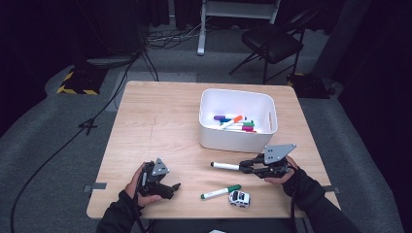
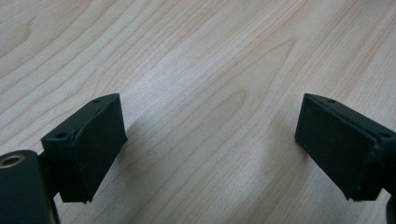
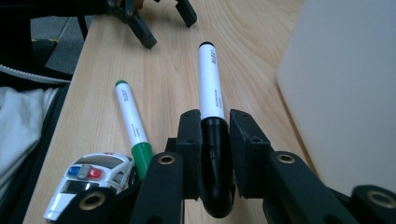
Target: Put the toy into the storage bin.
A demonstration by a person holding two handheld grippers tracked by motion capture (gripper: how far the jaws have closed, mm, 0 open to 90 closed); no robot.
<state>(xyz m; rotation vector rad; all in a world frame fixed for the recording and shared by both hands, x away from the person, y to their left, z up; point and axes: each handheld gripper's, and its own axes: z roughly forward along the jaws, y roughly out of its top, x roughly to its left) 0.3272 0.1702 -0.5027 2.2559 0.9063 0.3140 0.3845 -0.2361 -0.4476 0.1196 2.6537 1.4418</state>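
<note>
**Black marker clamped in my right jaws, left jaws standing wide**

Gripping the black marker [image 3: 211,93] by its glossy black cap, my right gripper [image 1: 246,166] holds it with the white, round barrel jutting out to the left, over the pale wood-grain table [image 1: 155,126] and just in front of the white bin [image 1: 237,141]. My square rubbery pads press on both sides of the cap, and the marker's small black tail end points toward my other hand.

My left gripper [image 1: 171,187] sits at the near left of the table, well apart from the marker. Its two matte black, blocky jaws stand wide apart with nothing between them, just bare planked wood beneath.

Near the front edge, between my two hands, lies a green marker [image 1: 221,191]: white cylinder, green cap at its right end. Just beside that cap, on the near side, sits a small toy police car [image 1: 239,198], white and shiny, with blue and red lights on its roof.

The bin is smooth plastic with rounded corners and a slot handle on its right wall; it holds a loose heap of markers [image 1: 235,123] with purple, orange, green and pink caps.
</note>
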